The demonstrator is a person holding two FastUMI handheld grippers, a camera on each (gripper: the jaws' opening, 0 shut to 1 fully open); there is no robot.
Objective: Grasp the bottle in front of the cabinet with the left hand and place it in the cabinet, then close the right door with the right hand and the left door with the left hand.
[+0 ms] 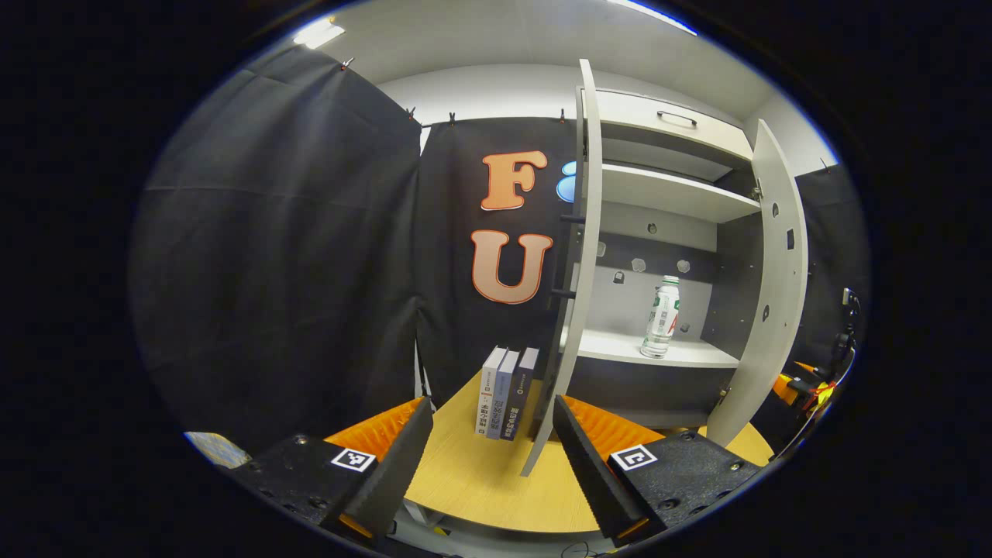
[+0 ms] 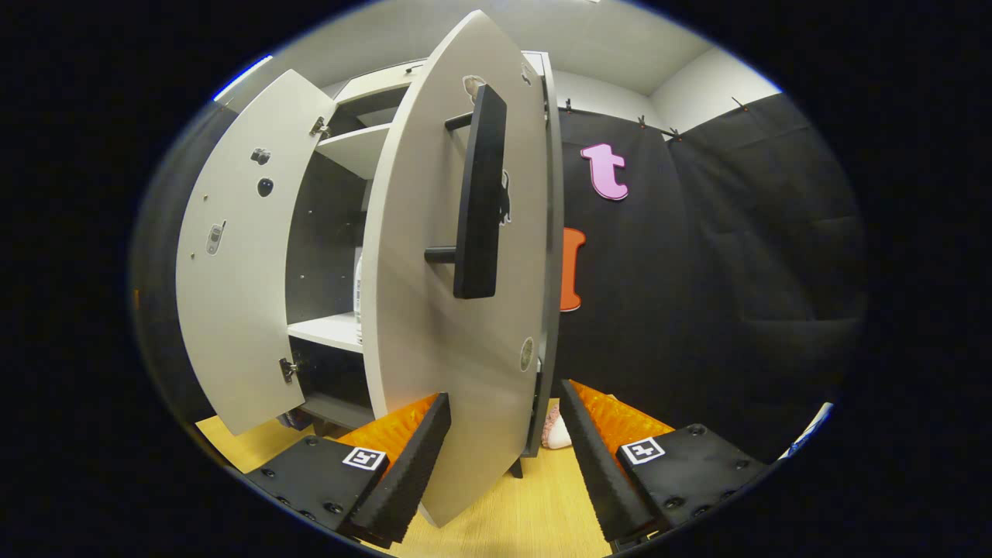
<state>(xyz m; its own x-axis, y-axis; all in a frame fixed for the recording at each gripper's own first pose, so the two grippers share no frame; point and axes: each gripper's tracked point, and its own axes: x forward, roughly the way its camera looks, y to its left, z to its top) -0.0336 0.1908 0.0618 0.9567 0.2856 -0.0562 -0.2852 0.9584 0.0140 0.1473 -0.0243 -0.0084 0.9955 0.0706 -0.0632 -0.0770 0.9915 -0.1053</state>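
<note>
Bottle [image 1: 661, 316]: it stands upright on the cabinet's lower shelf [image 1: 659, 353], right of centre, at about three o'clock in the left gripper view. The placing looks done.
Step in hand: I judge this to be closing the right door [image 2: 434, 310], which hangs wide open just ahead of the right tool [image 2: 504, 457].
Right tool: jaws spread wide, nothing held, the door's lower edge sitting in the gap between them.
Left tool [image 1: 492, 457]: also wide open and empty, low over the worktop [image 1: 480, 480], well back from the cabinet.
Doing it well: press flat on the outer face near the free edge, below the black handle [image 2: 479, 194], and follow the hinge arc with a steady push; a slam could rock the bottle.
Left door [image 1: 570, 279]: it stands edge-on at twelve o'clock, waiting its turn.
Left gripper view adds: the whole bottle, the upper shelf [image 1: 674, 194], and three books [image 1: 508, 391] upright on the worktop beside the left door.
Right gripper view adds: the handle close up, and just a sliver of bottle [image 2: 359, 294] past the door's edge at nine o'clock.
</note>
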